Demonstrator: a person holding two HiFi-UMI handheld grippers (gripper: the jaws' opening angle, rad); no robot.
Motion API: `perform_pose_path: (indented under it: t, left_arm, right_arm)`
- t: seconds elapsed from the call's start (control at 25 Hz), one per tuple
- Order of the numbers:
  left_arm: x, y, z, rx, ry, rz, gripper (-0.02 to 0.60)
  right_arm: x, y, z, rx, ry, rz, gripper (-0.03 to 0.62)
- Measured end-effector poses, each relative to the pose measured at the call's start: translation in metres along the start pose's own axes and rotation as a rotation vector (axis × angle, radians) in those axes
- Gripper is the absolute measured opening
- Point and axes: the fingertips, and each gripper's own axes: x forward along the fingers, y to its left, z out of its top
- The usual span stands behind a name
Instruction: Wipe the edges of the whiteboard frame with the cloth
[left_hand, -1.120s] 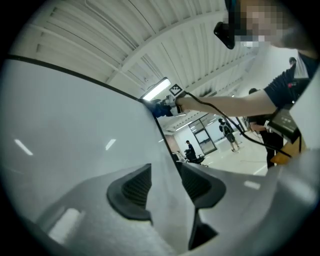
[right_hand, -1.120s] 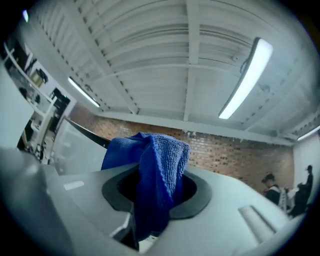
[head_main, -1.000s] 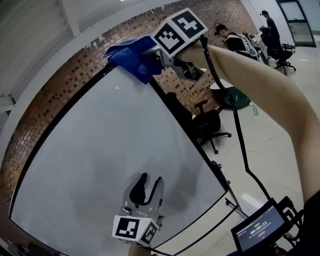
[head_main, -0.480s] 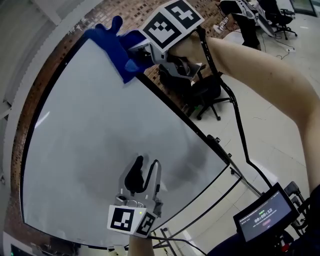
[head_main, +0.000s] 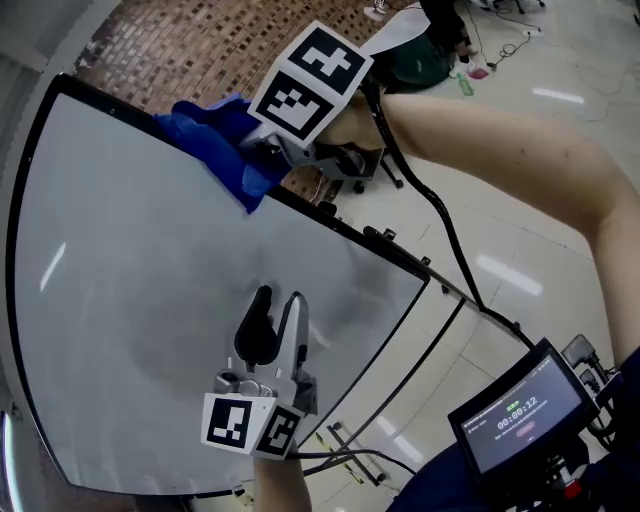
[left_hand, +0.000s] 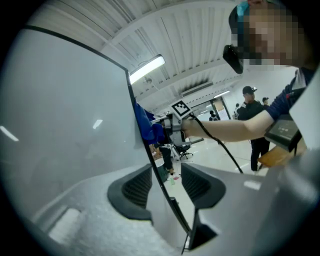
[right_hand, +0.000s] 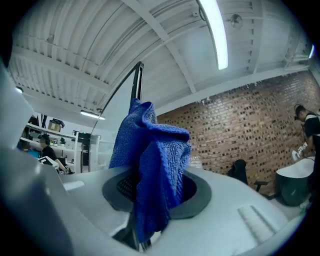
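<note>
The whiteboard (head_main: 130, 260) has a thin black frame (head_main: 370, 243). My right gripper (head_main: 265, 160) is shut on a blue cloth (head_main: 215, 140) and holds it wrapped over the frame's right edge, below the top corner. In the right gripper view the cloth (right_hand: 155, 150) bulges out between the pads, with the frame (right_hand: 136, 80) rising behind it. My left gripper (head_main: 280, 300) hangs in front of the board's lower part, shut with nothing in it. In the left gripper view the frame (left_hand: 150, 150) runs past the left gripper (left_hand: 166, 175), and the cloth (left_hand: 145, 125) shows further up the edge.
A brick wall (head_main: 190, 50) stands behind the board. A black cable (head_main: 440, 230) trails from the right gripper. A small screen (head_main: 515, 415) sits at the lower right. The board's stand rails (head_main: 400, 400) reach over the shiny floor. A person (left_hand: 255, 130) stands in the room behind.
The right gripper has slid the cloth down the frame's right edge, away from the top corner. The left gripper has sunk a little in front of the board.
</note>
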Motion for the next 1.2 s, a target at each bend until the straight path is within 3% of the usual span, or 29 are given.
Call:
perform_pose_path:
  t: [0.36, 0.88, 1.12, 1.2]
  left_arm:
    - [0.02, -0.014, -0.014, 0.011, 0.07, -0.044, 0.187]
    - [0.042, -0.023, -0.048, -0.042, 0.191, -0.096, 0.187]
    - [0.043, -0.032, -0.072, -0.081, 0.259, -0.13, 0.187]
    - [0.042, -0.038, -0.084, -0.098, 0.291, -0.15, 0.187]
  right_arm:
    - [-0.004, 0.0, -0.057, 0.129, -0.034, 0.038, 0.119]
    - [0.0, -0.004, -0.143, 0.256, 0.073, 0.002, 0.12]
    - [-0.003, -0.003, -0.185, 0.25, 0.123, -0.043, 0.12]
    - [-0.007, -0.002, -0.203, 0.17, 0.151, -0.091, 0.119]
